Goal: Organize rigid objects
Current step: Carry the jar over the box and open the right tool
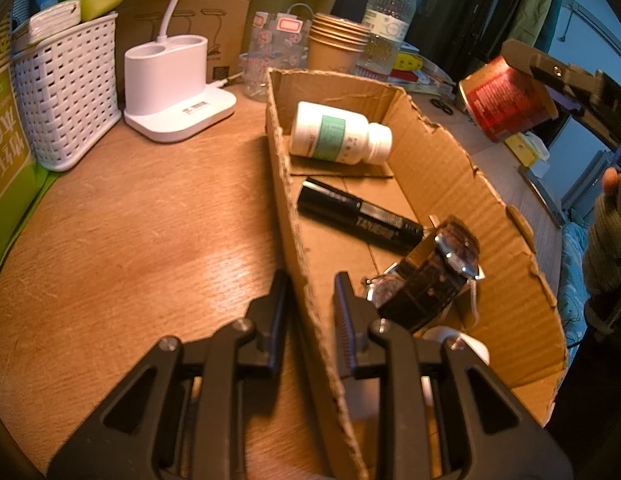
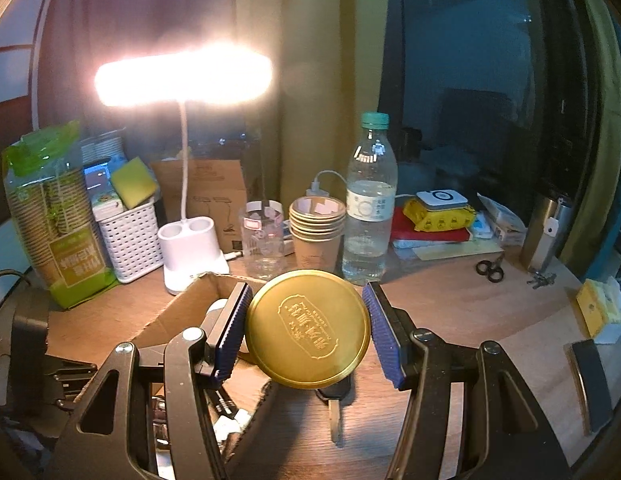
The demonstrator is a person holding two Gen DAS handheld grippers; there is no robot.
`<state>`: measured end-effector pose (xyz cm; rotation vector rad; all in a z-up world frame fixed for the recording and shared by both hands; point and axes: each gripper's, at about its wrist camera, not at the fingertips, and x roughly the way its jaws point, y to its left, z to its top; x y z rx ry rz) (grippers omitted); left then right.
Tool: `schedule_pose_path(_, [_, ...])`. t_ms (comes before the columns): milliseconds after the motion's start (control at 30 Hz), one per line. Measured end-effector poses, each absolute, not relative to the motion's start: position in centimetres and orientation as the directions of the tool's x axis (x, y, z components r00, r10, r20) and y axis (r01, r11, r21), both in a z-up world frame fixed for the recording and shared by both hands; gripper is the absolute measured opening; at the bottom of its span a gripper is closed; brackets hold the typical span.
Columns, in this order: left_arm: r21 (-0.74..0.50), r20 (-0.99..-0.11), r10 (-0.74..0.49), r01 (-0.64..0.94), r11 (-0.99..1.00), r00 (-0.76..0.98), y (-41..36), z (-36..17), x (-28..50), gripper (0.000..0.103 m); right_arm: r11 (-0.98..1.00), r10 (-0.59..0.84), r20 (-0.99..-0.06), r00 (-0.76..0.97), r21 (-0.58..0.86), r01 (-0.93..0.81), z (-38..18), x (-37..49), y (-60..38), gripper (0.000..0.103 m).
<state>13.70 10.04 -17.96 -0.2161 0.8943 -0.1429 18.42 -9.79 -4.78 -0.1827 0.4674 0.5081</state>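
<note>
The near wall of a cardboard box (image 1: 306,248) is pinched between the nearly closed jaws of the left gripper (image 1: 310,300), one finger outside and one inside; this is judged to steady the box while it is being filled. Inside the box a white pill bottle (image 1: 340,134) is laid on its side at the far end, toward twelve o'clock, with a black tube (image 1: 360,220) lying just nearer and a wristwatch (image 1: 434,272) at the near end, toward four o'clock of the gripper.

A round tin (image 2: 308,328) with a gold lid is clamped between the ribbed pads of the right gripper (image 2: 308,330), held above the bench (image 2: 470,304) with its lid facing the camera. In the left wrist view the same tin, red-sided, is seen at two o'clock, raised beyond the box's far wall. Placing it in the free space of the box is judged to be the step in hand. The desk lamp (image 2: 190,252), paper cups (image 2: 316,228) and water bottle (image 2: 368,200) are left standing behind.
</note>
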Motion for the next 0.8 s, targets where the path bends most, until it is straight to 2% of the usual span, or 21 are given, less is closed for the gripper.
schedule_pose_path(267, [-0.246, -0.756, -0.213, 0.033, 0.969, 0.619, 10.0, -18.0, 13.7, 0.025, 0.822, 0.474, -0.481, 0.738, -0.059, -0.567, -5.0, 17.5, -8.0, 0.060])
schedule_pose_path(800, [-0.245, -0.756, -0.213, 0.034, 0.969, 0.619, 10.0, -18.0, 13.7, 0.025, 0.767, 0.487, -0.568, 0.663, -0.085, -0.636, -7.8, 17.5, -5.1, 0.060])
